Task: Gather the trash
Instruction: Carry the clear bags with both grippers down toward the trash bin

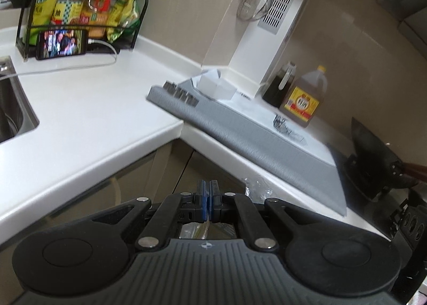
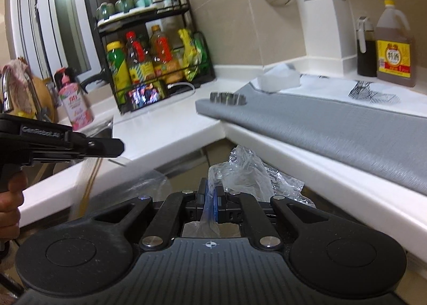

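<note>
My right gripper is shut on a crumpled clear plastic bag, which bunches up in front of its blue pads below the white counter edge. My left gripper is shut too, pinching a thin clear plastic wrapper that shows beneath its pads. In the right wrist view that left gripper reaches in from the left, held by a hand, with the wrapper hanging blurred below it. The bag's edge shows just right of the left gripper.
A grey mat covers the right counter, with a row of small metal pieces and a clear box on it. A sink, bottle rack, phone, oil jug and dark wok stand around.
</note>
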Available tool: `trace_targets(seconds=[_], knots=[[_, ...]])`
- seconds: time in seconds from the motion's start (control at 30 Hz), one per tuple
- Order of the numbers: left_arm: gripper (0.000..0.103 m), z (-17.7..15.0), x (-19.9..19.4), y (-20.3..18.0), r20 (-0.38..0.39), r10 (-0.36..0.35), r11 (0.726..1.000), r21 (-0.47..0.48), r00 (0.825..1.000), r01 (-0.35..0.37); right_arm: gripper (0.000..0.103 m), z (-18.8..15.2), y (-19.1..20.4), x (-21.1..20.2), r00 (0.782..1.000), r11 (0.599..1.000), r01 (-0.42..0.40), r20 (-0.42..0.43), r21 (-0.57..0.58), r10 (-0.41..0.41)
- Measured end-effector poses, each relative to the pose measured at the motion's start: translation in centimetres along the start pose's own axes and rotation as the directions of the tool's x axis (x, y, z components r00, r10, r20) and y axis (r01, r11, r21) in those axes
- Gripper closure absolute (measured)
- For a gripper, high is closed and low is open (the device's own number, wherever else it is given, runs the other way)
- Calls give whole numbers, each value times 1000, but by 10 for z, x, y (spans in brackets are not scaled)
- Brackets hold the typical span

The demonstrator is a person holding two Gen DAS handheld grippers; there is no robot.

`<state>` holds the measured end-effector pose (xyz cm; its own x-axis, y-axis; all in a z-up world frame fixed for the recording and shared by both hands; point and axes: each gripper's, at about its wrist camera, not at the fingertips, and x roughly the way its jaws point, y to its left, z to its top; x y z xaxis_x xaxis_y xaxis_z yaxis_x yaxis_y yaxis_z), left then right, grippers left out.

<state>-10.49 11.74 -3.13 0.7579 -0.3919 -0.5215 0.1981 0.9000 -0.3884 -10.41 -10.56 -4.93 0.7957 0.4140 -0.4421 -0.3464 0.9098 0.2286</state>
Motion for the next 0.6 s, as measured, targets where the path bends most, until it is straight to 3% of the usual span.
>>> trace_targets(seconds=[0.6], knots=[[102, -20, 40, 7, -79, 46, 999, 10, 996, -46, 98, -20, -2, 36, 991, 1000, -8, -133, 0, 8]])
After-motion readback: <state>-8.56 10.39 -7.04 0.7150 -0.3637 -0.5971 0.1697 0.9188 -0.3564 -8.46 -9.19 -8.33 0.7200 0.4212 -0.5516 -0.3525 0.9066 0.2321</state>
